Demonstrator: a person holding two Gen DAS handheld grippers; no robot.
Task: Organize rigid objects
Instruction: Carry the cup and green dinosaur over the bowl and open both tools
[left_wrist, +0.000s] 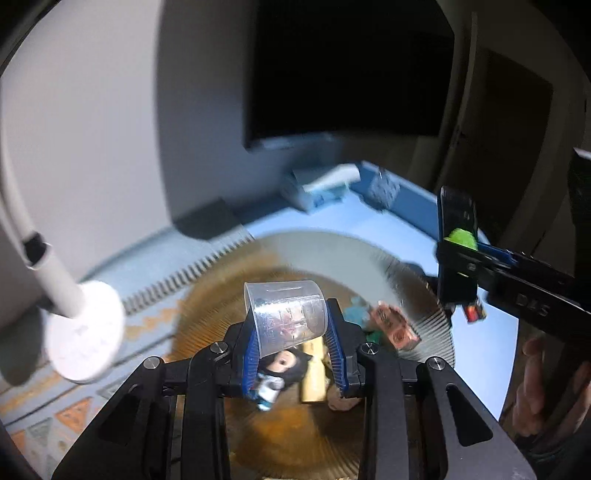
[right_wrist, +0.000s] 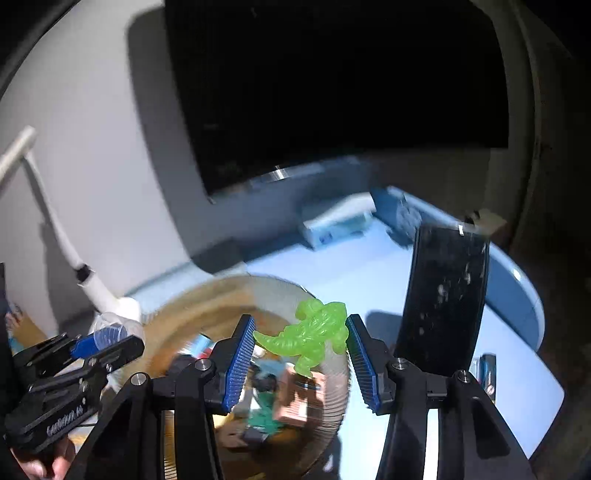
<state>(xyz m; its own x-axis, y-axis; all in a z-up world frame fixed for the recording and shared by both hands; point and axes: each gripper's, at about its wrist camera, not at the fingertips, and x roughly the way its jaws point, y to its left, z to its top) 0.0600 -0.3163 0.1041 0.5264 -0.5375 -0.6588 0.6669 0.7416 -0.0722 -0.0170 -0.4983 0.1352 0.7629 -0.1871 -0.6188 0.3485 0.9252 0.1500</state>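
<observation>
A: What carries everything?

B: A pale blue table (right_wrist: 369, 273). On it, toward the near side, sits a round amber tray (right_wrist: 334, 398) holding small toys, likely the collecting spot.

A: And the claws?

B: The left claw (left_wrist: 291, 332) grips a clear measuring cup (left_wrist: 284, 314), tilted above the tray's middle, probably to set it in. The right claw (right_wrist: 300, 350) stands wide above the tray's right rim; a green toy dinosaur (right_wrist: 314, 338) touches its right pad, seemingly just released to drop in.

Both your grippers raised, side by side.
Your left gripper (left_wrist: 291, 345) clamps tight; your right gripper (right_wrist: 301, 360) gapes wide.
</observation>
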